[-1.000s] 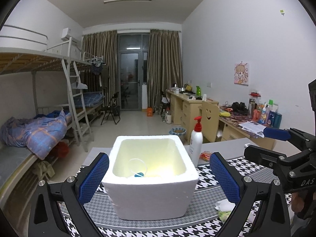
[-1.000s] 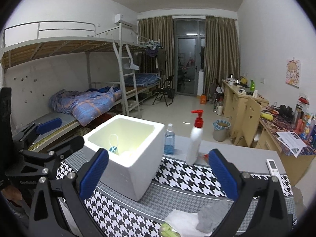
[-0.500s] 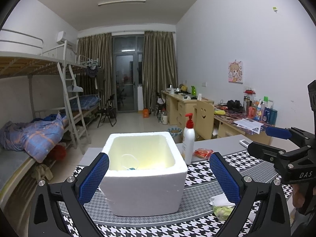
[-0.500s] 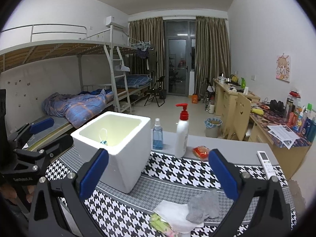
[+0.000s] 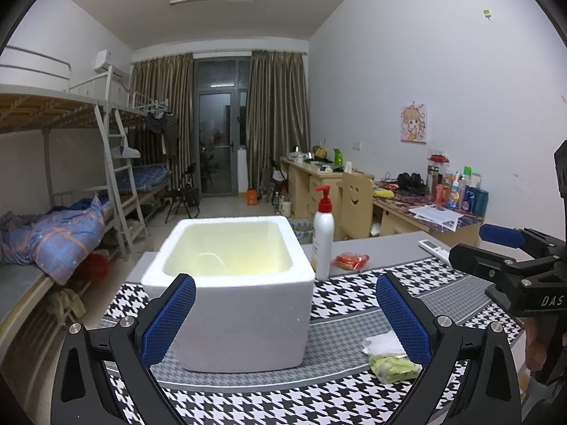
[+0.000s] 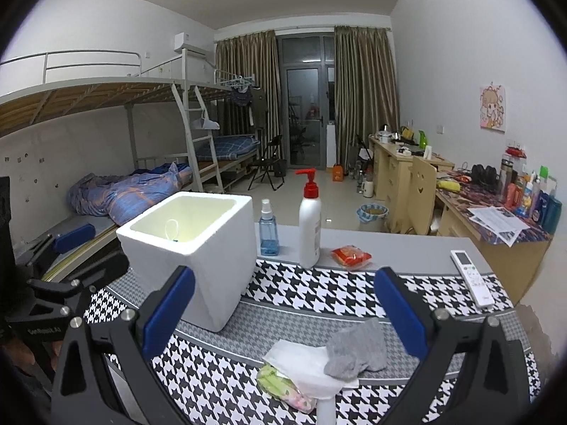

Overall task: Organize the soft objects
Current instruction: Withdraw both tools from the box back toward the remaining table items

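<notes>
**Soft pile lies nearer the right gripper**

The grey sock [image 6: 356,352] lies on a white tissue [image 6: 301,361] and a green packet [image 6: 274,382], low on the houndstooth mat [image 6: 319,294], just ahead of the right gripper [image 6: 285,313] and between its fingers. Both the right gripper and the left gripper [image 5: 285,313] stand wide and hold nothing. The foam box [image 6: 212,248] stands to the left, apart from the pile. I judge the right hand should take the sock, whose long axis runs across.
</notes>
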A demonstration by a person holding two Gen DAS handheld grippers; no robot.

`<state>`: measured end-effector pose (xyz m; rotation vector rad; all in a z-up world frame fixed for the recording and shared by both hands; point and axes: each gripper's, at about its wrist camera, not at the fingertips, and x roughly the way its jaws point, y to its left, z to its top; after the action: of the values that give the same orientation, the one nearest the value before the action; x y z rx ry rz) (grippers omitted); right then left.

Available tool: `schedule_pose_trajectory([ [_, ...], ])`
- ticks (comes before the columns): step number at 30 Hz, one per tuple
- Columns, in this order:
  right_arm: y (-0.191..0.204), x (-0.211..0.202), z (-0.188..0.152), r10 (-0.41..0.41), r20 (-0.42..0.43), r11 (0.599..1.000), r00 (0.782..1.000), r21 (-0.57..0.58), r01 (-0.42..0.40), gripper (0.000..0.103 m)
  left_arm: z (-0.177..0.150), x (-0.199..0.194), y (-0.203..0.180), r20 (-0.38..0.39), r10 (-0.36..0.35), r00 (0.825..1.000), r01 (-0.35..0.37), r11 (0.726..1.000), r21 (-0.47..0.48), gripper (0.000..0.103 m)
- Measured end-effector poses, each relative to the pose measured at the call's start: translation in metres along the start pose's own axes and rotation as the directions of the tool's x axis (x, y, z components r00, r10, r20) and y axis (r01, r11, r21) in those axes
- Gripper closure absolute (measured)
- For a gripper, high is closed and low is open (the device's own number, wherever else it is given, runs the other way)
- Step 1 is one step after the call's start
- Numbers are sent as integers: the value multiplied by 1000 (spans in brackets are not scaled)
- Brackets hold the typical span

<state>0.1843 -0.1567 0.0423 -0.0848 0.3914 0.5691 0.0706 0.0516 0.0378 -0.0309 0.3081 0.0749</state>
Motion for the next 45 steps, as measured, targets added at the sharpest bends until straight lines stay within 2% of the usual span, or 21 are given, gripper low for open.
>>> schedule_pose_trajectory([
  [27,-30,-1,-24,-102,-44,994,994,31,104,1,-29,24,-39,-103,-125,987,127,992,15,1],
  [36,-47,-1,-33,-129,-72,989,989,61,133,1,-40,35,-51,-155,-155,976,160,987,21,1],
  [45,-59,5,-41,-148,-105,985,983,75,156,1,-53,47,-63,-221,-189,957,201,979,33,1],
])
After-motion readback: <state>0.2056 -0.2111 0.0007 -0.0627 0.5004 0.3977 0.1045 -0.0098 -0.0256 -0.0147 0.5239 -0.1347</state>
